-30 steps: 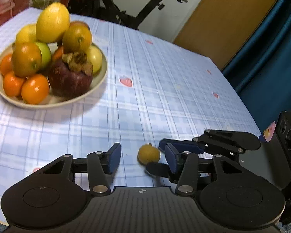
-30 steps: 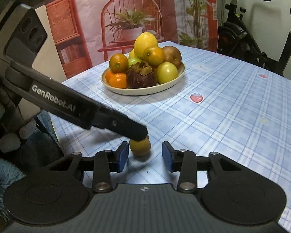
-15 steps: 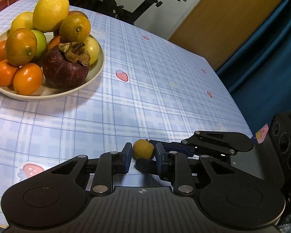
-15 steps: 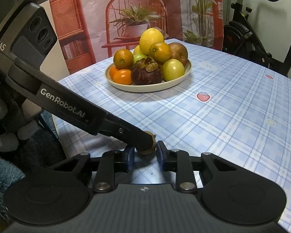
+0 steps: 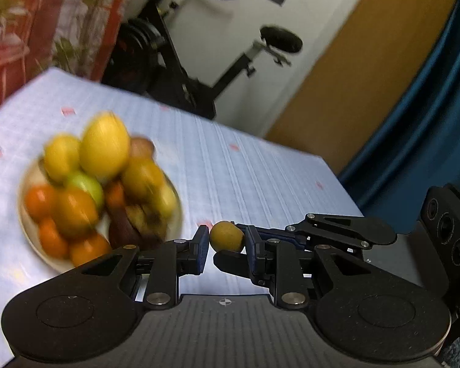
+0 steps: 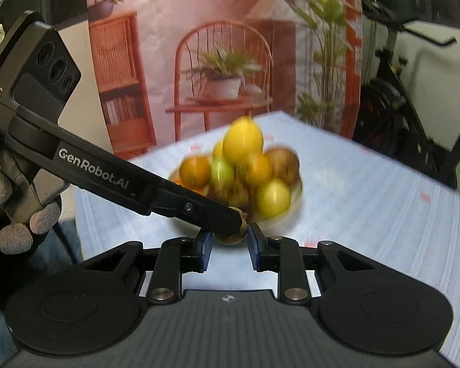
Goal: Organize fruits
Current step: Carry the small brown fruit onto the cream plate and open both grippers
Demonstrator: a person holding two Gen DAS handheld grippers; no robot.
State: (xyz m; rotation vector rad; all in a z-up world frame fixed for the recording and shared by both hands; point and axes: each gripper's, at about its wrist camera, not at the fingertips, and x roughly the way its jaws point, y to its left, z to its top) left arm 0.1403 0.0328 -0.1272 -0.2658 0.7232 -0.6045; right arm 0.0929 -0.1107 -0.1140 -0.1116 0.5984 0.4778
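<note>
fingers of both the left gripper (image 5: pixel 223 247) and right gripper (image 6: pixel 229 247) clench one small yellow-brown fruit (image 5: pixel 227 240) — piled bowl (image 5: pixel 30 230) lies ahead-left, nearer the left.

A lived-in home room: a worktop under a pale blue checked cloth (image 5: pixel 260 178) carries a cream plate (image 5: pixel 27 230) heaped with fruit, a black exercise bike (image 5: pixel 181 70) against a white wall, a blue curtain (image 5: pixel 429 122) and a printed backdrop picturing a chair and potted plants (image 6: pixel 224 61).
</note>
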